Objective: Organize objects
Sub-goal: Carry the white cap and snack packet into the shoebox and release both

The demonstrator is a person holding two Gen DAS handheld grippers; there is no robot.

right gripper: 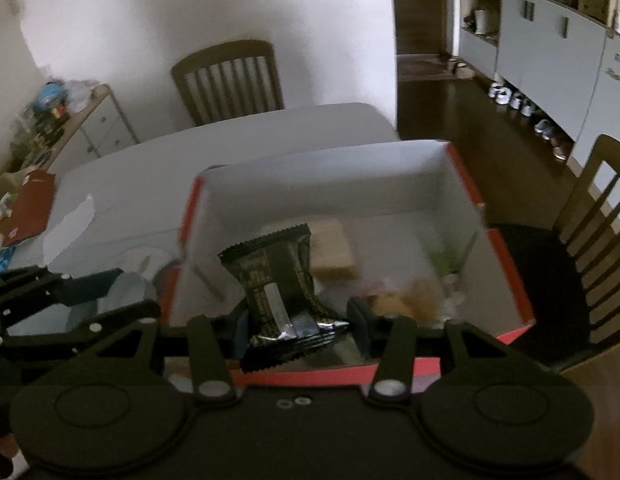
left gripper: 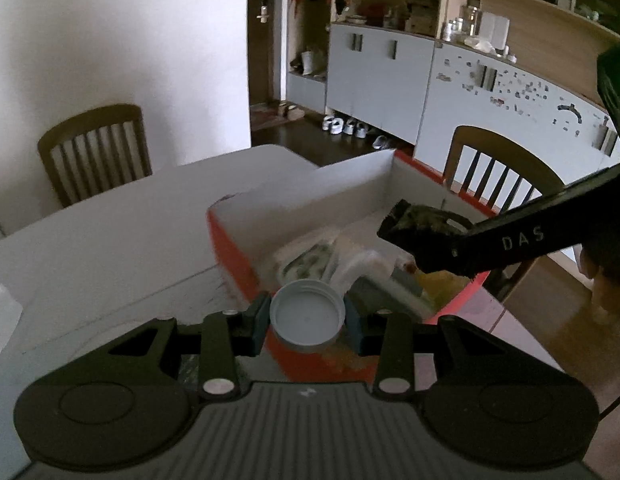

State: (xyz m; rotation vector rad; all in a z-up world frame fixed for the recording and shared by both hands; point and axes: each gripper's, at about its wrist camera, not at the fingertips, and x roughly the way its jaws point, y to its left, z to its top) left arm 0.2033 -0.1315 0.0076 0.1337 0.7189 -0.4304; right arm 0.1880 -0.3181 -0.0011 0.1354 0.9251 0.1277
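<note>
Left wrist view: mounted behind the left tool (left gripper: 308, 322), aimed forward and downward along its fingers; the red box (left gripper: 230, 248) is seen close, centre to right of frame, the right tool (left gripper: 394, 226) entering from the right edge.

Right wrist view: mounted behind the right tool (right gripper: 296, 320), tilted downward, close above the same box (right gripper: 506, 256); the left tool (right gripper: 90, 284) is seen at lower left.

Shared: box, white worktop (left gripper: 122, 216), slatted chair (left gripper: 96, 152), grey cabinets (left gripper: 374, 76).
</note>
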